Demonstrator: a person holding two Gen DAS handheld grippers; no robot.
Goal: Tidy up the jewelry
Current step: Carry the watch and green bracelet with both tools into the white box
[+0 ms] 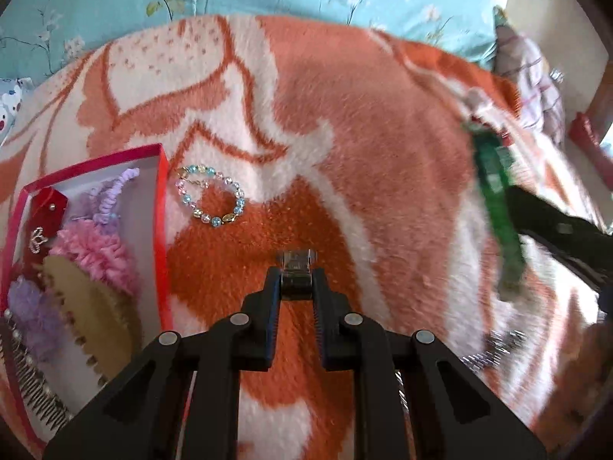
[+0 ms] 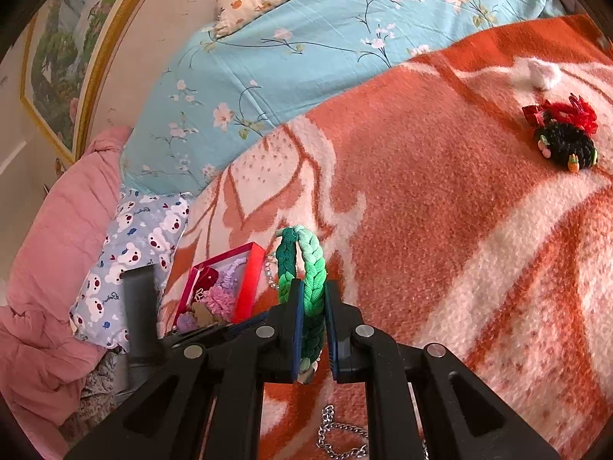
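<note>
My left gripper (image 1: 297,281) is shut on a small clear hair clip (image 1: 295,264) just above the orange blanket. A red box (image 1: 163,207) at the left holds pink and purple scrunchies (image 1: 95,253), a tan claw clip and a red bow. A pastel bead bracelet (image 1: 210,197) lies right of the box. My right gripper (image 2: 312,299) is shut on a green braided headband (image 2: 312,268); it shows blurred in the left wrist view (image 1: 498,207). The box also shows in the right wrist view (image 2: 249,287).
A silver chain (image 2: 337,437) lies under my right gripper, also at the lower right in the left wrist view (image 1: 494,349). A black and red hair tie (image 2: 563,138) and a white pompom (image 2: 542,71) lie far right. Blue floral bedding (image 2: 306,50) and pillows border the blanket.
</note>
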